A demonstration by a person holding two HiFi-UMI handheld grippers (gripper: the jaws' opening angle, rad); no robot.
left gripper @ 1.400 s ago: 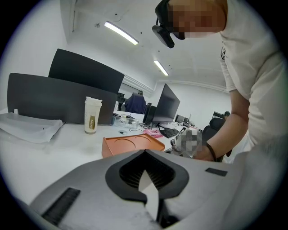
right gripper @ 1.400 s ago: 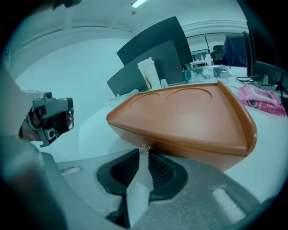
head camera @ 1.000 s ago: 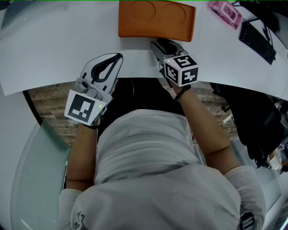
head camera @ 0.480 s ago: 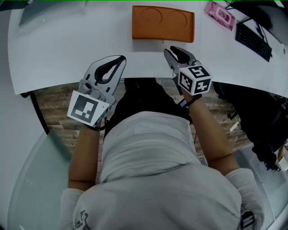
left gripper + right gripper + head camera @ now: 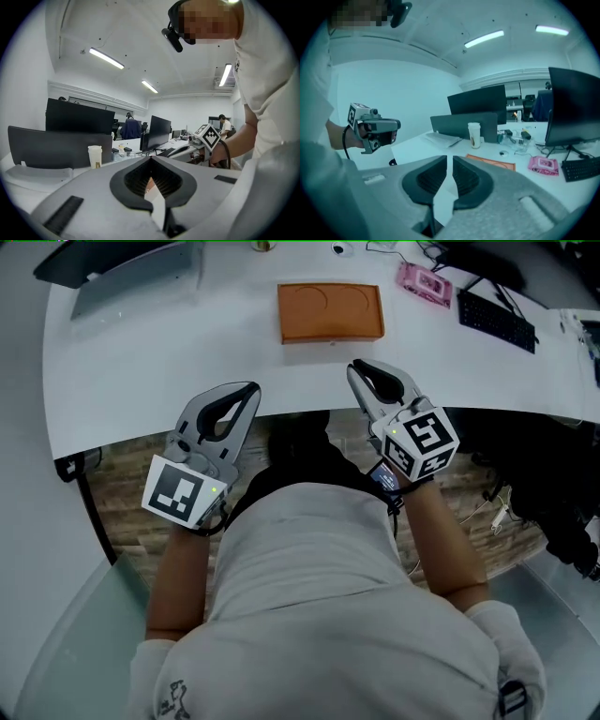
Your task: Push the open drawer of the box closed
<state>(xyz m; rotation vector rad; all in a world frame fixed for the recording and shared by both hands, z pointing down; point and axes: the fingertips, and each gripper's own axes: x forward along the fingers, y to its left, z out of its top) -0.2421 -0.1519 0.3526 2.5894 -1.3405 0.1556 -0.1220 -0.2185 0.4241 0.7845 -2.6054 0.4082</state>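
The orange box with two round hollows in its top lies at the back middle of the white table. Its front face looks flush, and I see no drawer sticking out. It shows as a thin orange slab in the right gripper view. My right gripper hovers over the table's front edge, a short way short of the box. Its jaws are closing, a narrow gap still between them and nothing in it. My left gripper is at the front edge to the left, its tips together and empty.
A grey laptop lies at the back left. A pink pack and a black keyboard are at the back right. A paper cup and monitors stand behind the box.
Both grippers have drawn back from the box toward the table's front edge. The right one was close to the box front and is now apart from it. Its jaws have narrowed.
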